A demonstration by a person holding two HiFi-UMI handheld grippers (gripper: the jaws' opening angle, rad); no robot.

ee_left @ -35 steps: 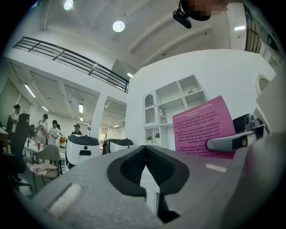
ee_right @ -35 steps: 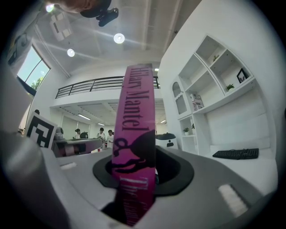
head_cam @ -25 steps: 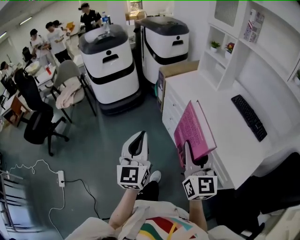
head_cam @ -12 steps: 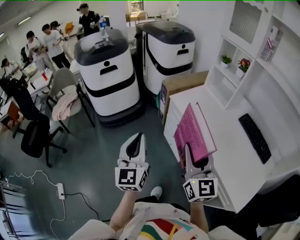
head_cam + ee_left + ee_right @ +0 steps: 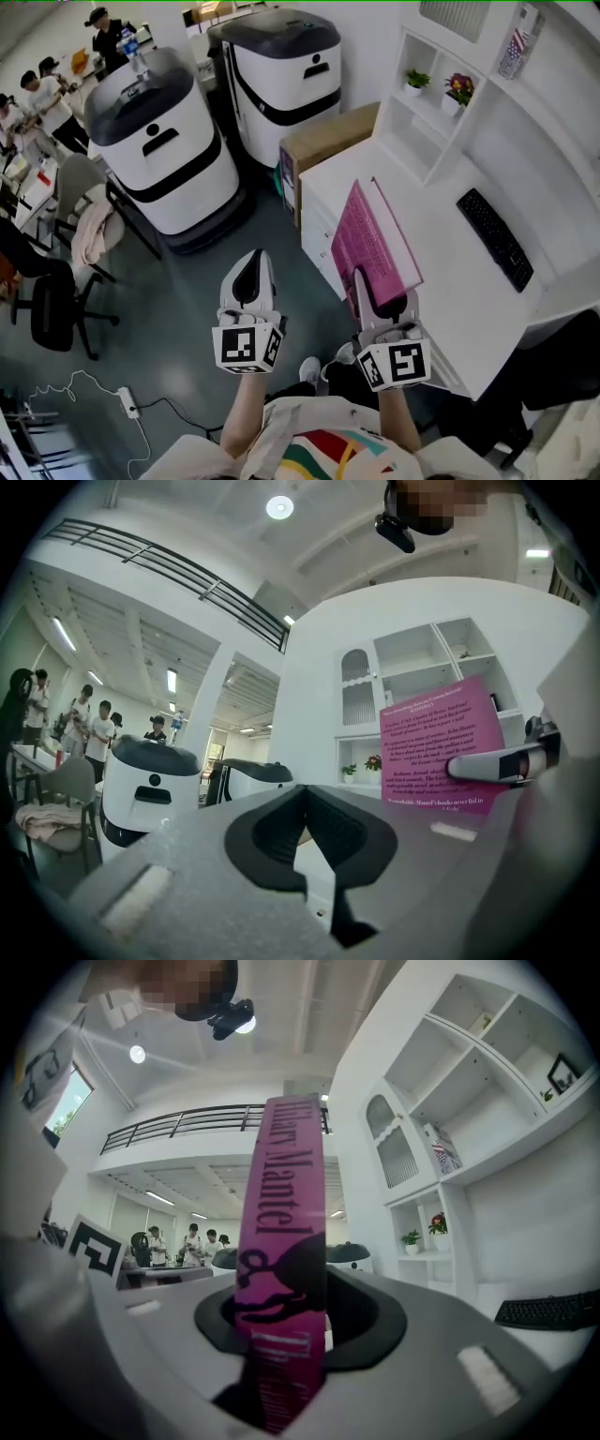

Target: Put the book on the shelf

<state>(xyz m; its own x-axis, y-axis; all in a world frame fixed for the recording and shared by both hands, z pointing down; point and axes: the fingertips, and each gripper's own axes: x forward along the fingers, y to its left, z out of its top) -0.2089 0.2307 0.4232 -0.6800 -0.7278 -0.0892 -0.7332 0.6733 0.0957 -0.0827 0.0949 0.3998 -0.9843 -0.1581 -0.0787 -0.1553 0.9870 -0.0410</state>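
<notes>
grips the pink book (image 5: 370, 239) by its lower end in the right claw (image 5: 361, 281), jaws clenched on the spine, standing it upright just beyond the fingertips, over the edge of the white desk (image 5: 441, 281). holds the left claw (image 5: 251, 258) just to the left of that one, jaws pinched together on nothing, above the floor. shows, ahead and to the right of both claws, the white shelf unit (image 5: 424, 141) with a green potted plant (image 5: 416, 80) and a flowering plant (image 5: 458, 89) in its lower cubbies, and straight ahead a cardboard box (image 5: 323, 141), contents hidden.
</notes>
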